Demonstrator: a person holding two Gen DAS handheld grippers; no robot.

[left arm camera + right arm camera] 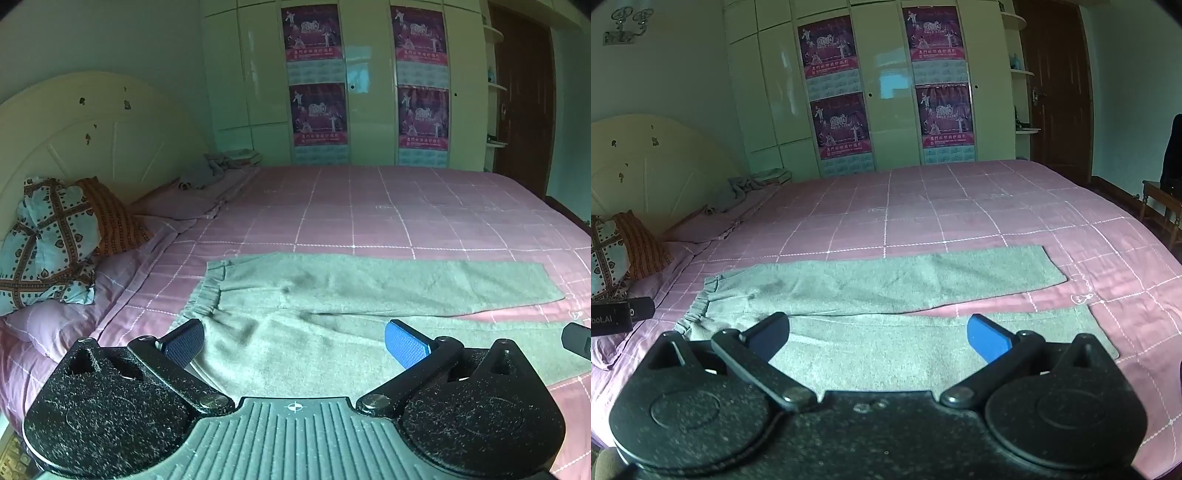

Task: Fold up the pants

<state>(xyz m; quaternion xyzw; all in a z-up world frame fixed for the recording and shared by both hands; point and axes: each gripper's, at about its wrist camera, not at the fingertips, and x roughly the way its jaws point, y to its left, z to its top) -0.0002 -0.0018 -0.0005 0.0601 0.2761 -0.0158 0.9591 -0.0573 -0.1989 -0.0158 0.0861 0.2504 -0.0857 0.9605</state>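
Grey pants [332,288] lie flat on the pink checked bed, waistband to the left, both legs stretched to the right and side by side. They also show in the right wrist view [886,284]. My left gripper [295,343] is open and empty, hovering over the near leg close to the waistband [201,291]. My right gripper [879,338] is open and empty, over the middle of the near leg [905,347]. The right gripper's body shows at the left view's right edge [578,341]; the left gripper's body shows at the right view's left edge [617,315].
The pink bed cover [369,206] spreads far behind the pants. Patterned pillows [48,240] and a cream headboard [92,129] are at left. Crumpled clothes [221,166] lie at the far corner. A wardrobe with posters [317,74] and a dark door [524,92] stand behind. A wooden chair [1161,206] is at right.
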